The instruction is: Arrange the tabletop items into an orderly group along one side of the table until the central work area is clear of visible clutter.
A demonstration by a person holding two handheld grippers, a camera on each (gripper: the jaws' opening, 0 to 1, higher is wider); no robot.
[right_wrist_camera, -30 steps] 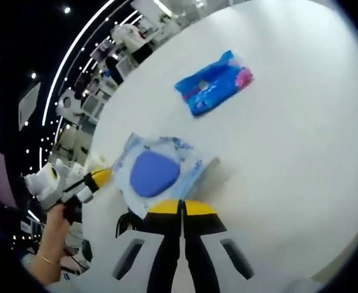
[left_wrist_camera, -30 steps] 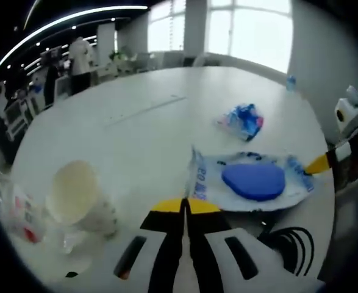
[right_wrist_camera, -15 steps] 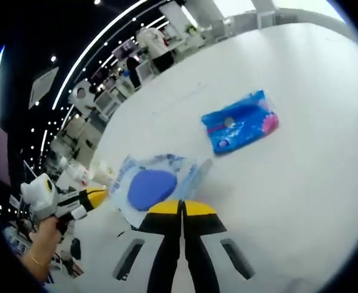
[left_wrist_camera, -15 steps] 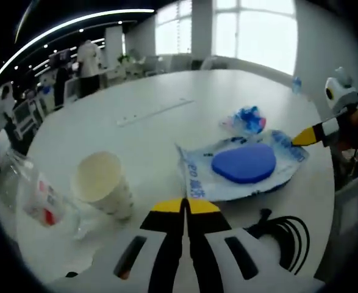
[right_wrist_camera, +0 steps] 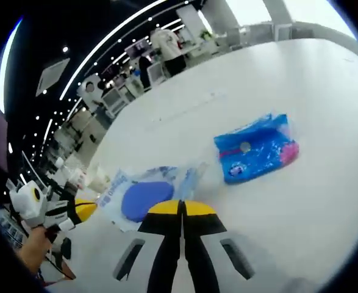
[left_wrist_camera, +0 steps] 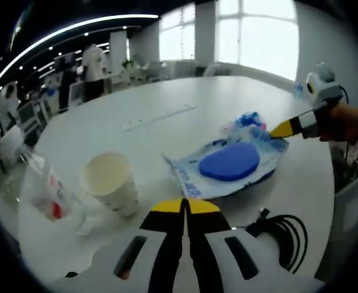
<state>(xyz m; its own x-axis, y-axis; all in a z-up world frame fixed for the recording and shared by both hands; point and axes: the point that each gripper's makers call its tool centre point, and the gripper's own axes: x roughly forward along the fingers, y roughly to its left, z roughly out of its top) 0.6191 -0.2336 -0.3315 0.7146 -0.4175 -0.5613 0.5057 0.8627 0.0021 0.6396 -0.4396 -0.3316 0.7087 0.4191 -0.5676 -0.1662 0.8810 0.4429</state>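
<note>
I have the left gripper (left_wrist_camera: 185,204) with its jaws pressed together and nothing visibly between them; the near edge of the wet-wipe pack (left_wrist_camera: 227,168) lies just beyond its tips, lid up. A paper cup (left_wrist_camera: 111,183) stands upright to the left of those tips, and a clear plastic bottle (left_wrist_camera: 41,192) lies on its side further left. A coiled black cable (left_wrist_camera: 285,235) sits to the right of the jaws. The right gripper (right_wrist_camera: 182,207) is likewise closed, its tips at the pack's opposite edge; I cannot tell whether it pinches the wrapper. A blue tissue packet (right_wrist_camera: 255,149) lies beyond and right of its tips. In my judgement, both grippers bracket the pack to slide it toward the table (right_wrist_camera: 276,79) edge grouping.
</note>
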